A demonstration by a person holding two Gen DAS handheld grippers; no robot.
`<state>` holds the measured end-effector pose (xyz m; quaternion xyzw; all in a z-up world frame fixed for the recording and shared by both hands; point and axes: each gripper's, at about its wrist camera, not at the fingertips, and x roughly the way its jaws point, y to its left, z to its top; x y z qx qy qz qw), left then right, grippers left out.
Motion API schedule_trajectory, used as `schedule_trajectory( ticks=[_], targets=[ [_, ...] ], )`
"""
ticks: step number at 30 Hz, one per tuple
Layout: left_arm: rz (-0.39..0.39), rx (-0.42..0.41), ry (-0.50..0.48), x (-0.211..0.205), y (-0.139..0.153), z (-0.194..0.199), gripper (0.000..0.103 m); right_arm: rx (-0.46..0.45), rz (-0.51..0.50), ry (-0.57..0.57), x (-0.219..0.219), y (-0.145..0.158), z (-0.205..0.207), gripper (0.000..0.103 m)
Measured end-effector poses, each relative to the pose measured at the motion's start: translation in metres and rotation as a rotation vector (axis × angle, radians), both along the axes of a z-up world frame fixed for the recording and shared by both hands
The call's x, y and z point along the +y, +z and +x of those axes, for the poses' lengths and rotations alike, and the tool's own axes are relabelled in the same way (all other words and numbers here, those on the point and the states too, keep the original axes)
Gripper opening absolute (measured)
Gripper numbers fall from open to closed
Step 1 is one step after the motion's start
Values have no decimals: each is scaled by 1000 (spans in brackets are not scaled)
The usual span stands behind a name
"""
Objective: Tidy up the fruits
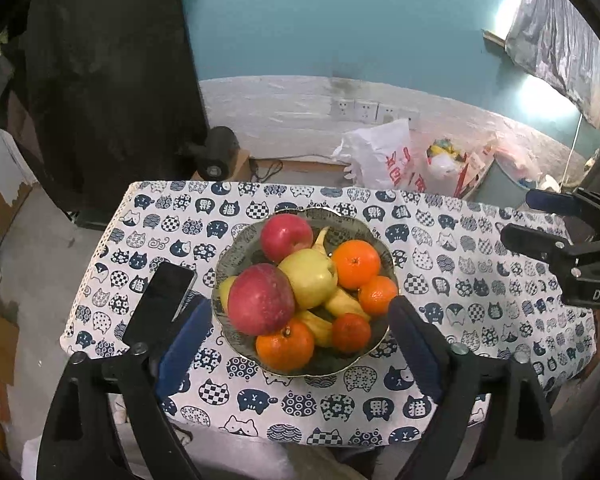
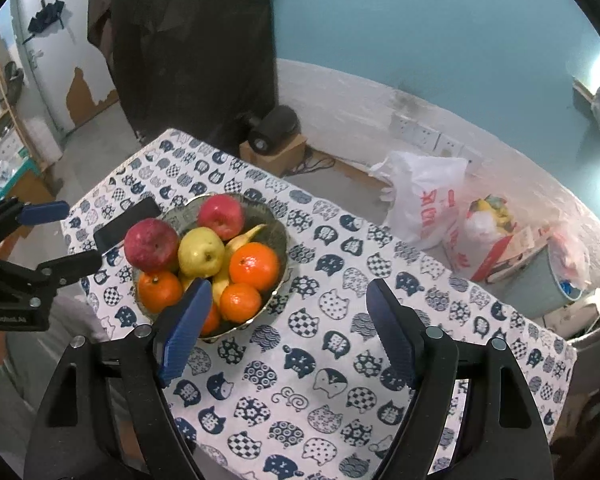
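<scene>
A scalloped bowl (image 1: 236, 248) (image 2: 278, 232) on the cat-print tablecloth (image 1: 440, 280) (image 2: 320, 360) holds two red apples (image 1: 260, 300) (image 2: 151, 244), a yellow-green apple (image 1: 309, 278) (image 2: 201, 252), bananas (image 1: 342, 304) and several oranges (image 1: 356, 264) (image 2: 254, 266). My left gripper (image 1: 300, 324) is open and empty, its fingers either side of the bowl's near part, above it. My right gripper (image 2: 288, 316) is open and empty over the cloth, just right of the bowl. Each gripper shows in the other's view, the right (image 1: 516, 216) and the left (image 2: 80, 236).
A black phone (image 1: 160, 304) (image 2: 128, 224) lies on the cloth left of the bowl. Behind the table are white plastic bags (image 1: 380, 156) (image 2: 424, 196), a bin (image 2: 540, 280), a black device on a box (image 1: 218, 154), and a dark curtain.
</scene>
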<state>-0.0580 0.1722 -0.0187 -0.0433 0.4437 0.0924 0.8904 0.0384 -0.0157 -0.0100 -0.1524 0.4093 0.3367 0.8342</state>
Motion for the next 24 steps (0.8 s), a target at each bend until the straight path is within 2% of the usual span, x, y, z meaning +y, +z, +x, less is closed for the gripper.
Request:
schedule_trajectory(
  ticks=[6, 12, 17, 24],
  targets=[
    [6, -41, 1, -4, 7, -17, 94, -13, 14, -20, -16, 8, -3, 79],
    [-39, -61, 35, -1, 8, -23, 98, -23, 23, -32, -25, 12, -7, 79],
    [-4, -86, 53, -6, 13, -28, 101, -32, 20, -28, -28, 14, -9, 79],
    [12, -101, 67, -8, 15, -28, 101, -27, 18, -24, -27, 13, -9, 79]
  ],
)
